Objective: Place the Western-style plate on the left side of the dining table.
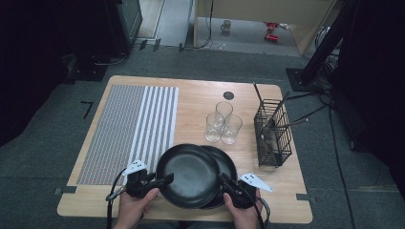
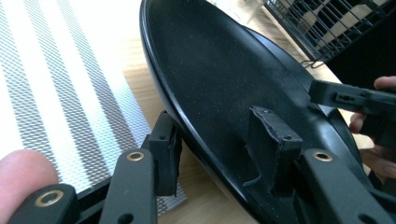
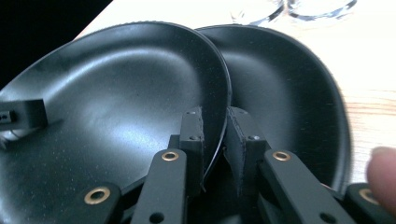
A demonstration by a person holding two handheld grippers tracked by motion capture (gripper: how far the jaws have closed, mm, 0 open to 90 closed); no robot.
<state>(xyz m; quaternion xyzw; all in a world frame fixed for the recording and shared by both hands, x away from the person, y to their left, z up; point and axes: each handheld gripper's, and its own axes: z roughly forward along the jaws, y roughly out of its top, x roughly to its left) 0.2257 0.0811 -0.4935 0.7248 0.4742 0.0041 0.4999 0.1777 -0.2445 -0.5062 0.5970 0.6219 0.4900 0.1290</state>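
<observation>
Black top plate (image 1: 187, 175) sits at the near edge of the tabletop, stacked off-centre on a second plate (image 1: 227, 164) that peeks out toward the right. Left gripper (image 1: 167, 180) straddles the top plate's left rim, one jaw under, one over; pads look clamped on it. Right gripper (image 1: 223, 179) is pinched on the same plate's right rim, just above the lower plate. Both hands come in low from the near edge, jaws pointing inward at each other. My read: lift has to go straight up, level, to clear the lower plate. Mat (image 1: 129, 129) left, glasses (image 1: 222, 123) and rack (image 1: 273, 133) further back.
</observation>
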